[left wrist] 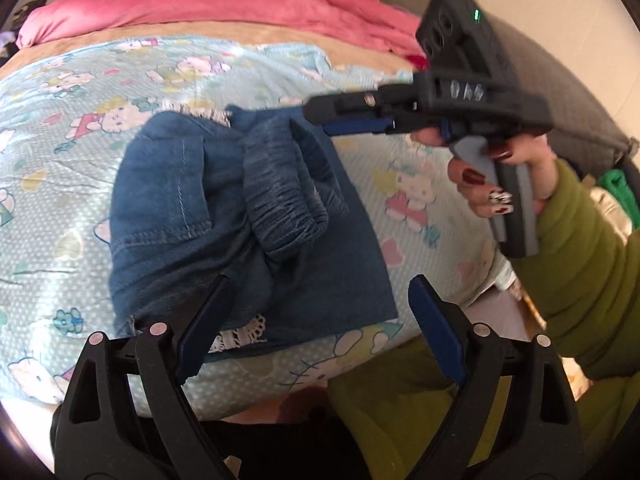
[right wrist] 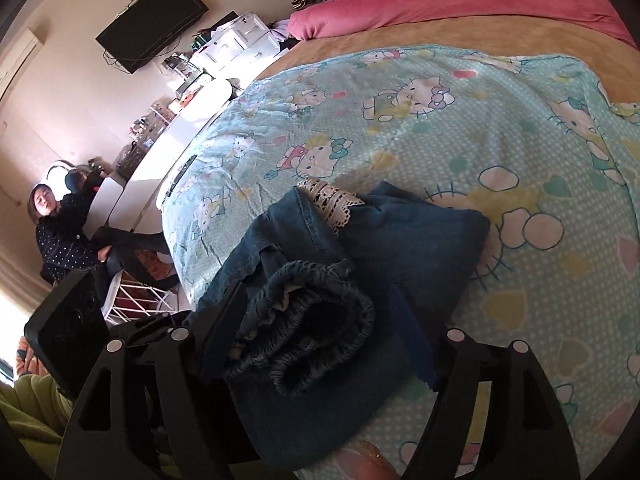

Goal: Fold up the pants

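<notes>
Closest to me, the left gripper (left wrist: pixel 304 320) hangs over the near edge of the bed with its two blue-padded fingers (left wrist: pixel 436 324) spread wide and nothing between them; the near hem of the folded dark-blue denim pants (left wrist: pixel 224 216) lies just past the tips, a strip of white lace trim (left wrist: pixel 240 334) peeping out from underneath. The pants sit as a compact, roughly square bundle on the pale-blue cartoon-cat bedsheet (left wrist: pixel 60 160), near the front edge of the bed, with the gathered elastic waistband (left wrist: pixel 284 200) rolled up on top in a loose hump. To the right and a little farther off, the right gripper (left wrist: pixel 340 120) is held in a hand with dark red nails (left wrist: pixel 500 176), out of a green sleeve (left wrist: pixel 580 264); its fingers stand apart and, seen from its own camera, they straddle the waistband without pressing on it, so I judge the cloth has been let go. To my eye the folding is nearly done and this is the release after the last fold. What remains calls for flattening that waistband hump, or tucking it in, and squaring the edges; either gripper would need to come down gently on the top layer so as not to drag the bundle apart. Beyond lie a tan blanket band (left wrist: pixel 200 34) and a crumpled pink duvet (left wrist: pixel 192 0).
</notes>
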Demonstrator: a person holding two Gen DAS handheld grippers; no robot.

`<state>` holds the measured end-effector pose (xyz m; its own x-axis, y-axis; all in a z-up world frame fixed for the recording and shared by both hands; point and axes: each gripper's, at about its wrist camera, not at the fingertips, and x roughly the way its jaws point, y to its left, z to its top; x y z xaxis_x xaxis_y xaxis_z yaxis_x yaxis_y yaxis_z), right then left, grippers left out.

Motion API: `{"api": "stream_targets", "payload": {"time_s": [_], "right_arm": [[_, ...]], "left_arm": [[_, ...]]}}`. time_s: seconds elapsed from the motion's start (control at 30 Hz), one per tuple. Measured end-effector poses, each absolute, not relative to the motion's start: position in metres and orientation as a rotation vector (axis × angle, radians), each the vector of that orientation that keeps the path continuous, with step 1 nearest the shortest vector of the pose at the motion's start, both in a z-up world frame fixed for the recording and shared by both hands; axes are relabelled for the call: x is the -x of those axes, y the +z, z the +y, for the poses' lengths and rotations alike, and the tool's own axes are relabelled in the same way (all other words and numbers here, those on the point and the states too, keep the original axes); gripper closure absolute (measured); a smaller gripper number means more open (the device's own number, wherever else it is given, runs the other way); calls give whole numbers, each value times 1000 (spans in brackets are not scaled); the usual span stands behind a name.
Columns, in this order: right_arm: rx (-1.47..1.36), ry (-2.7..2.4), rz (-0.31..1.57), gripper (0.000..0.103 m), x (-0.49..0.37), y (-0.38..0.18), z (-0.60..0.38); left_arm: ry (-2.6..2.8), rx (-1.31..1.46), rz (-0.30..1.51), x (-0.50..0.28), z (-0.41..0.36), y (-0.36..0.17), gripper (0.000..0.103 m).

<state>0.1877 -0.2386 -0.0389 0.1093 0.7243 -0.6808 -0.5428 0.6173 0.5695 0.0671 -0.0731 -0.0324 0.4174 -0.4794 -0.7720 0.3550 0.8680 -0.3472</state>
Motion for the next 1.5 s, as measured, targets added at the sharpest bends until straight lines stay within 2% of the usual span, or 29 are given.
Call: {"api": "stream_targets", "payload": {"time_s": [0.07,0.2,0.3,0.4,0.5,0.63,0.73,0.8,1.17,1.5], "right_arm": [[-170,916,1135,26,-185,-38,-227],[23,748,1210,27,-186,-59,-212],[42,730,1226,29,-182,-69,-215],[53,727,1180,29,-177,-59,-218],[58,735,1136,27,-173,-47,-222],[29,752,1064,27,-167,-25,-232],[10,746,1030,25,-166,-14,-238],[-3,739,1013,20,-164,-7,-243],[0,794,926,20,-138,21,-248],[-87,662,1081,20,-136,-33,-267]], "left_arm": [[-523,132,1024,-61,-71,-37,21],[-520,132,1004,-52,-59,-28,21],[-493,128,984,-48,-53,-21,20],[-463,133,966,-49,-45,-14,20],[-428,125,953,-51,-39,-8,12],[-390,102,938,-52,-33,0,10],[-369,92,920,-52,-31,6,10],[-352,86,914,-55,-31,8,10],[-238,91,902,-62,-1,17,10],[-175,202,974,-103,40,-9,10]]}}
